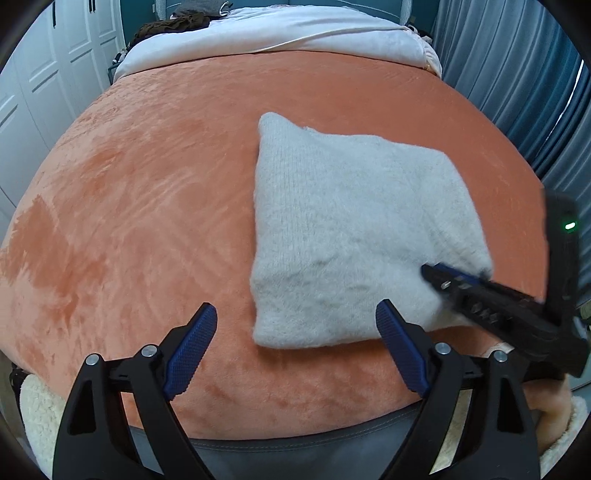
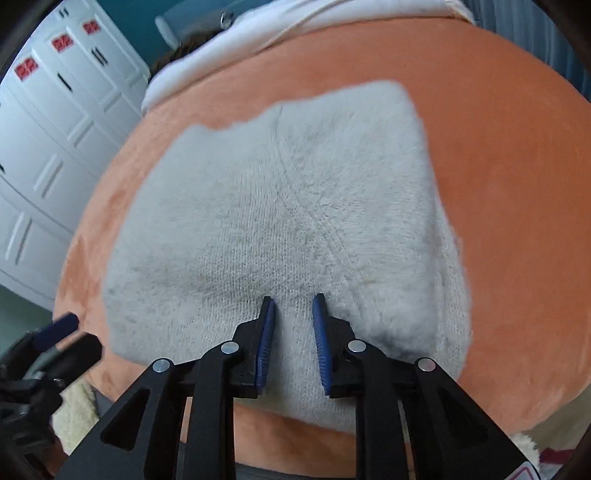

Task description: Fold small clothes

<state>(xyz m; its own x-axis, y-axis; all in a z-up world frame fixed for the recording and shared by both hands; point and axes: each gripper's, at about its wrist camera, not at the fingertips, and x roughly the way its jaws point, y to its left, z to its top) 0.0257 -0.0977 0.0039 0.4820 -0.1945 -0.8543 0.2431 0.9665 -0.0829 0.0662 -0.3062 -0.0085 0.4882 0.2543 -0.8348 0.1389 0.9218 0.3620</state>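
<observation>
A fluffy light-grey knit garment [image 1: 343, 229] lies folded into a rough square on the orange bedspread [image 1: 147, 203]; it fills the right wrist view [image 2: 280, 221]. My left gripper [image 1: 295, 325] is open and empty, just above the bedspread at the garment's near left corner. My right gripper [image 2: 293, 306] hovers over the garment's near edge with its jaws a narrow gap apart and nothing between them; its fingers also show in the left wrist view [image 1: 454, 280] at the garment's right side.
White bedding [image 1: 277, 40] and dark clothes [image 1: 173, 24] lie at the bed's far end. White wardrobe doors [image 2: 44, 129] stand to the left, blue curtains [image 1: 509, 74] to the right. The bed's grey front edge [image 1: 295, 454] is below my left gripper.
</observation>
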